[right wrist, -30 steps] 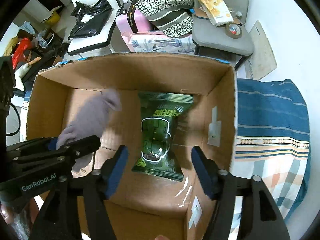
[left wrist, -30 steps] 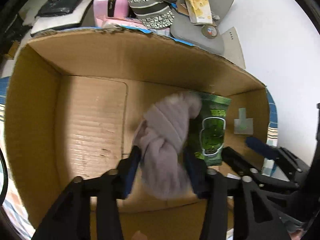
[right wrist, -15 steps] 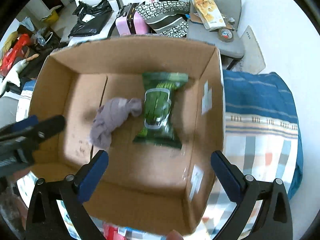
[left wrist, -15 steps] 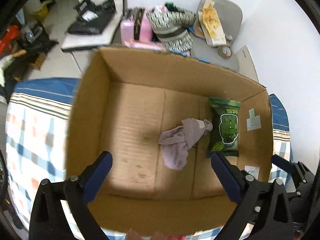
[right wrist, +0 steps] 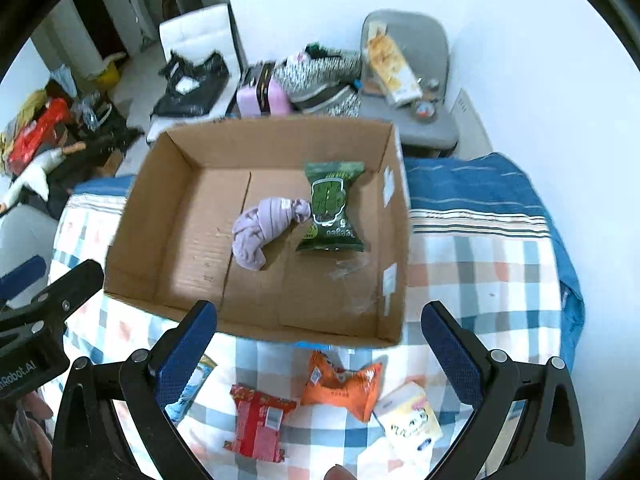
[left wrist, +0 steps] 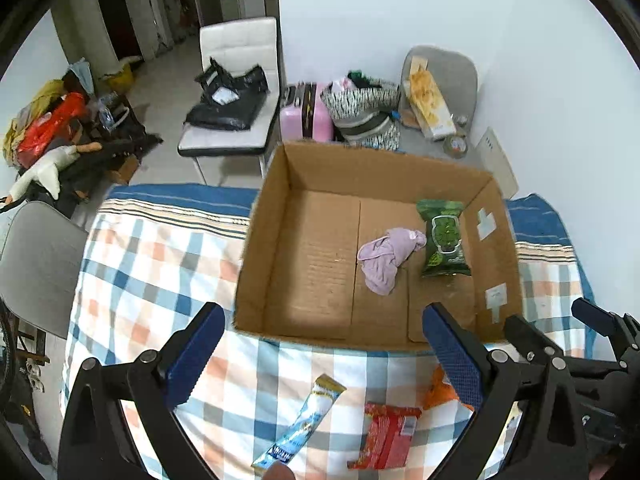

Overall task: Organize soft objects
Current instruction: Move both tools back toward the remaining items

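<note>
Sock (left wrist: pixel 382 258) lies in box (left wrist: pixel 256 240); left tongs (left wrist: pixel 320 354) and right tongs (right wrist: pixel 320 352) spread wide, empty.

Plain white wall (left wrist: pixel 380 20) behind the work area, evenly lit. Pale tiled floor (left wrist: pixel 160 92) runs back to a dark doorway (left wrist: pixel 120 28) at upper left. White padded chair (left wrist: pixel 236 76) stands on the floor with a black bag (left wrist: pixel 228 104) on its seat. Grey chair (left wrist: pixel 444 92) against the wall carries a tall yellow-printed carton (left wrist: pixel 428 104) (print illegible) and a roll of tape (left wrist: pixel 456 145). Between the two chairs: pink suitcase (left wrist: pixel 306 114) and a black-and-white patterned bag (left wrist: pixel 366 114), touching. Clutter pile at far left includes a red bag (left wrist: pixel 50 124) and a white plush toy (left wrist: pixel 42 172). Checked bedspread (left wrist: pixel 160 264) with blue striped edge fills the foreground
</note>
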{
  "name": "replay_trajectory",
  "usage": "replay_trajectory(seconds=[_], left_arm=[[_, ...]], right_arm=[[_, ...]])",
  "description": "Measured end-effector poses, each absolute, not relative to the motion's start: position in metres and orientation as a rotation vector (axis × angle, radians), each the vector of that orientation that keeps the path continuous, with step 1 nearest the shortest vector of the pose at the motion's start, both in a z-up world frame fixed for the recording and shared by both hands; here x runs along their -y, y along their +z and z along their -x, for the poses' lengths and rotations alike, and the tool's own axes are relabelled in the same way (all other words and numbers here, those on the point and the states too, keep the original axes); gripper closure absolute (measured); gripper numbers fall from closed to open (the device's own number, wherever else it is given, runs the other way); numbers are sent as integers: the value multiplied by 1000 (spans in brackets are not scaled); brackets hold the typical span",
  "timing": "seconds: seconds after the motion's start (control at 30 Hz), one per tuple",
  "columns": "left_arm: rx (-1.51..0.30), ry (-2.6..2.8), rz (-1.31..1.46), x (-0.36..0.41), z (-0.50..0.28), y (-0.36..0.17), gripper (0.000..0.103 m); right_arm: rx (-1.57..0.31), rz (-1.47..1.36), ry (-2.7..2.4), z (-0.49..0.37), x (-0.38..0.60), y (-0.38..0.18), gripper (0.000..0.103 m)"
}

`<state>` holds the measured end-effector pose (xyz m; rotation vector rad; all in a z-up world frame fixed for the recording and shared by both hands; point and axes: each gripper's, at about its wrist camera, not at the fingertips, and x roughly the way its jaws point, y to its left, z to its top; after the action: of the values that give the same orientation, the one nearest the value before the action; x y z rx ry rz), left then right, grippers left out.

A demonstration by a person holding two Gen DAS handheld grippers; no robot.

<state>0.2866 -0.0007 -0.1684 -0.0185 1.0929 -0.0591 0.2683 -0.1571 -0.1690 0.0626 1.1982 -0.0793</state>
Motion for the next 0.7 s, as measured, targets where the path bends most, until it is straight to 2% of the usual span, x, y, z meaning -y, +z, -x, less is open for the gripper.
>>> replay_trajectory(seconds=[0.2, 0.37, 0.5, 0.7], left_arm=[[-1016, -85, -6, -9, -251, -128, 2], [-1011, -108, -29, -19, -231, -118, 2], [-1082, -99, -78, -24, -217, -143, 2], [-1253, -102, -28, -14, -209, -204, 2]], right_arm=[[-1128, -120, -111, -229, 157, -124, 0], [-1129, -176, -112, -194, 151, -112, 0], [-1202, -237, -120, -168, 156, -136, 0], [-1319, -298, -254, -145, 198, -201, 0]])
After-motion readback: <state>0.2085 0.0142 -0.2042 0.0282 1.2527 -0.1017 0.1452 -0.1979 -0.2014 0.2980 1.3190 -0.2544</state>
